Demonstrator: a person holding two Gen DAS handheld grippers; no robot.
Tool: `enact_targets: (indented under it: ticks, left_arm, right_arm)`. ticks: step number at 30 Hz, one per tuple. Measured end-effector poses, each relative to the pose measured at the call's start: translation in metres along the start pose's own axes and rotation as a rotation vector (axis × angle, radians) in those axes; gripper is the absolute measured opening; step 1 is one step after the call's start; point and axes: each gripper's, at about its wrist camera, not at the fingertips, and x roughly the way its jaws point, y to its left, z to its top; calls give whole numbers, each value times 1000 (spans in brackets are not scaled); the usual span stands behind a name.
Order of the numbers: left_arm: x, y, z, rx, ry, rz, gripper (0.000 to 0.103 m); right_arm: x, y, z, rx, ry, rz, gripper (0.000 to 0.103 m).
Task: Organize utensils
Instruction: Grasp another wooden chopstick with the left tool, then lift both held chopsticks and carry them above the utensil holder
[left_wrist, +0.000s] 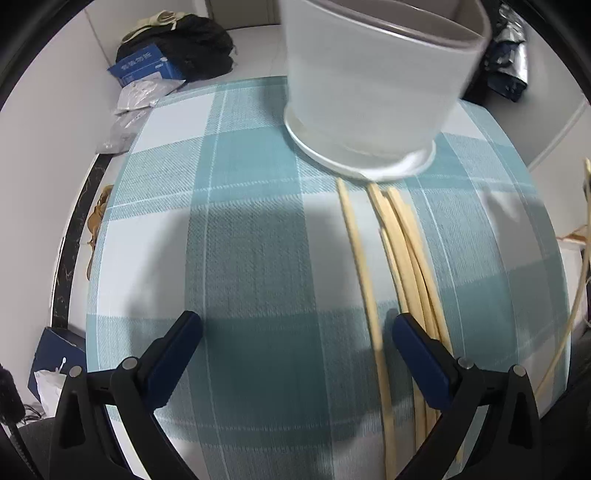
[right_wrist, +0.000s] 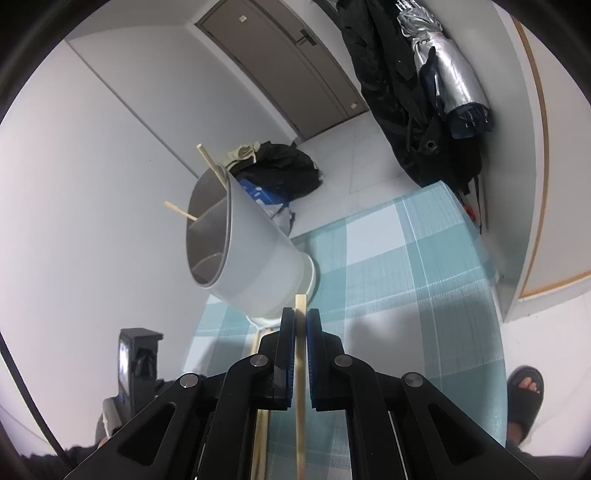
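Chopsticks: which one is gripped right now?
The chopstick clamped upright between the right gripper fingers. The loose chopsticks lie on the mat; two more already stand in the holder.

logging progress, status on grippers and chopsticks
Left gripper open over the mat. Right gripper shut on one chopstick. Holder has two; loose chopsticks remain. Nothing blocking.
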Motion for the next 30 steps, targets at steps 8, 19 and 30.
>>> enact_targets:
  ticks: [8, 19, 30]
  left_arm:
    - [11, 0, 32, 1, -38, -7, 82]
    - [-1, -2, 20, -39, -68, -143, 2]
    - [-92, 20, -19, -92, -347, -295, 2]
  right_arm:
    - [6, 2, 0, -12, 6, -1, 5]
    - [8, 4, 4, -32, -18, -10, 5]
    - [-7, 42, -10, -155, -76, -11, 5]
